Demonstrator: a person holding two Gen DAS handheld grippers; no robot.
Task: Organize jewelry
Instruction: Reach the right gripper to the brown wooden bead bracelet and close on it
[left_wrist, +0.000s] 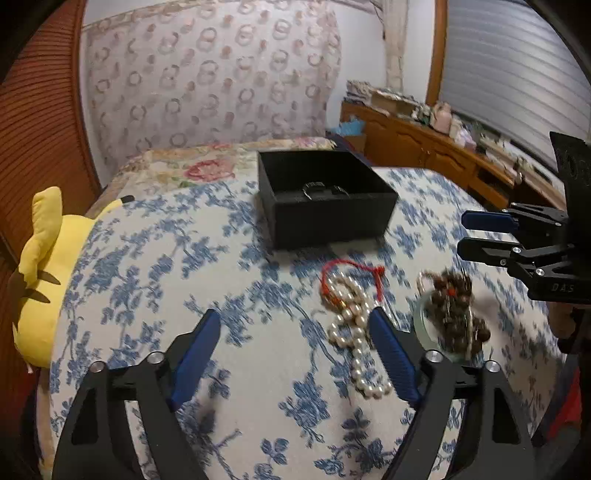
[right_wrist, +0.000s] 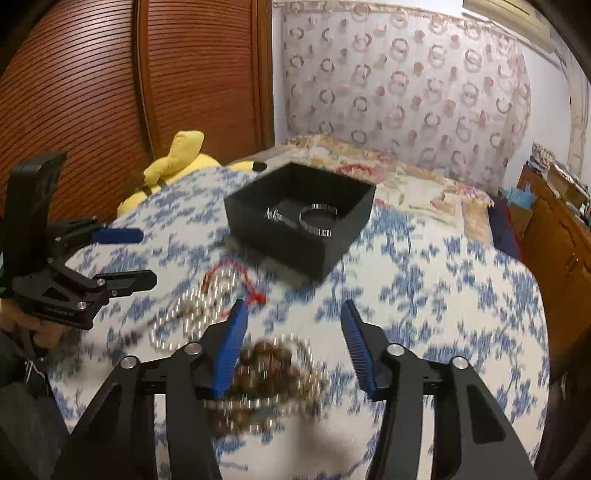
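Floral bedspread (left_wrist: 258, 369) bears black box (right_wrist: 295, 251) holding bangles (right_wrist: 317, 219); both hand-held grippers (left_wrist: 295, 350) (right_wrist: 291, 343) gape empty.

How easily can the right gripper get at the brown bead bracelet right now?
Probably easily. The right gripper is open above the brown bead bracelet, which lies on the bedspread with nothing covering it; the pearl strand lies off to one side.

A bed (left_wrist: 258, 350) in a blue-floral cover is filling the room, a ring-patterned curtain (left_wrist: 207, 77) hanging behind it. A slatted wooden wardrobe door (right_wrist: 92, 92) is standing to one side, a cluttered wooden dresser (left_wrist: 424, 144) sitting below a shuttered window (left_wrist: 509, 74).
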